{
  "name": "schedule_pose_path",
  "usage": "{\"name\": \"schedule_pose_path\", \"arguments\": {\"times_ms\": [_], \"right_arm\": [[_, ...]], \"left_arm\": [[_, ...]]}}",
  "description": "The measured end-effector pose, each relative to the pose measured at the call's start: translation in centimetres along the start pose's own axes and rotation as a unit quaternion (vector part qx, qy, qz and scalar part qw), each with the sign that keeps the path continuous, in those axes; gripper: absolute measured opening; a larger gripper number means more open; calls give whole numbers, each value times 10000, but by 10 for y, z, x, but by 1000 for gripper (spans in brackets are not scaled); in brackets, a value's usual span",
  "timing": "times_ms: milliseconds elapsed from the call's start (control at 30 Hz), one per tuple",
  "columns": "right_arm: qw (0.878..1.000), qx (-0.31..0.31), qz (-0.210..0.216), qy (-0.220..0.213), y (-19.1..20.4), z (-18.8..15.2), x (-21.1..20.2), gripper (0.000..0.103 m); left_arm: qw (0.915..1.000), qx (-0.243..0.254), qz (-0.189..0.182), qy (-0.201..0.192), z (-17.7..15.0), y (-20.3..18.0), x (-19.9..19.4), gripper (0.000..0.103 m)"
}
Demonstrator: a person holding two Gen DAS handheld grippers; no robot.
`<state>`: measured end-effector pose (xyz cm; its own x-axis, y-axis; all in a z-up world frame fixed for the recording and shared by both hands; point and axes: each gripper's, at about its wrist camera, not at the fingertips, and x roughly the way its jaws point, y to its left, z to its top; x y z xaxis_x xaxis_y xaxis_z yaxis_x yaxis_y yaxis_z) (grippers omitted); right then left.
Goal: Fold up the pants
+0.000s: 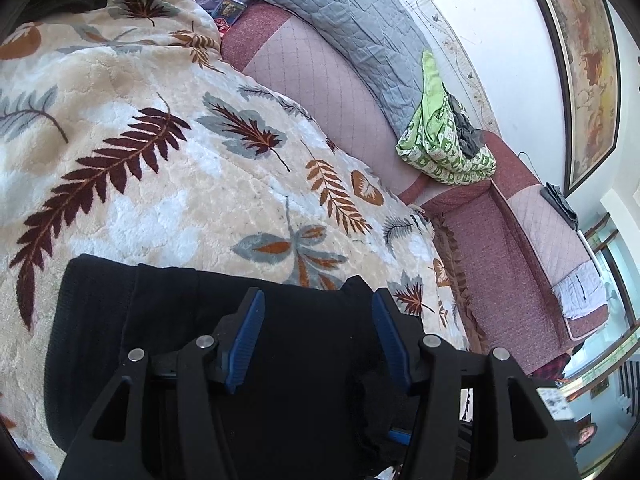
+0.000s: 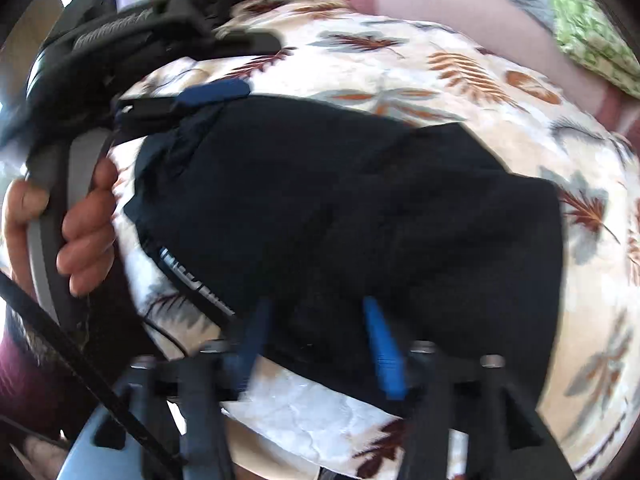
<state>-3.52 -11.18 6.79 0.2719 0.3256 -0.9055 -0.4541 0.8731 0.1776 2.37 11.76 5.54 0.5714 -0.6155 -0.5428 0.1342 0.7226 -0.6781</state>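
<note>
The black pants (image 1: 168,320) lie folded into a compact block on a cream blanket with leaf prints (image 1: 160,160). My left gripper (image 1: 318,300) is open just above the pants, its blue pads (image 1: 248,340) apart with nothing between them. In the right wrist view the pants (image 2: 360,220) fill the middle, with a white-lettered waistband (image 2: 192,280) at the left edge. My right gripper (image 2: 316,308) is open over the near edge of the pants. The left gripper (image 2: 212,92) shows at the pants' far left, held by a hand (image 2: 80,232).
A red and pink quilted sofa (image 1: 500,248) runs behind the blanket, with a grey quilt (image 1: 352,28) and a green patterned cloth (image 1: 440,140) on it. A framed painting (image 1: 580,72) hangs on the white wall. The blanket edge drops off at the right.
</note>
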Motion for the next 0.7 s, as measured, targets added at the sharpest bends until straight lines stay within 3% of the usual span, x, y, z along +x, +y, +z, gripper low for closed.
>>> {"name": "schedule_pose_path", "arguments": {"times_ms": [133, 300, 433, 500, 600, 700], "right_arm": [[9963, 382, 653, -398, -11, 10, -24, 62], [9878, 1081, 816, -771, -37, 32, -35, 62], [9707, 1848, 1531, -115, -50, 27, -6, 62], [9690, 1807, 1666, 265, -43, 11, 9, 62], [9762, 1460, 1602, -11, -32, 7, -4, 62], [9723, 1584, 1606, -607, -39, 26, -27, 62]], "left_arm": [[9999, -91, -55, -61, 3, 3, -3, 55], [9996, -173, -191, -116, 5, 5, -8, 55], [9995, -213, -180, -176, 6, 7, -13, 57], [9992, -264, -207, -221, 8, 8, -15, 58], [9992, -231, -141, -283, 7, 7, -18, 60], [9989, -238, 22, -401, 8, 7, -23, 60]]}}
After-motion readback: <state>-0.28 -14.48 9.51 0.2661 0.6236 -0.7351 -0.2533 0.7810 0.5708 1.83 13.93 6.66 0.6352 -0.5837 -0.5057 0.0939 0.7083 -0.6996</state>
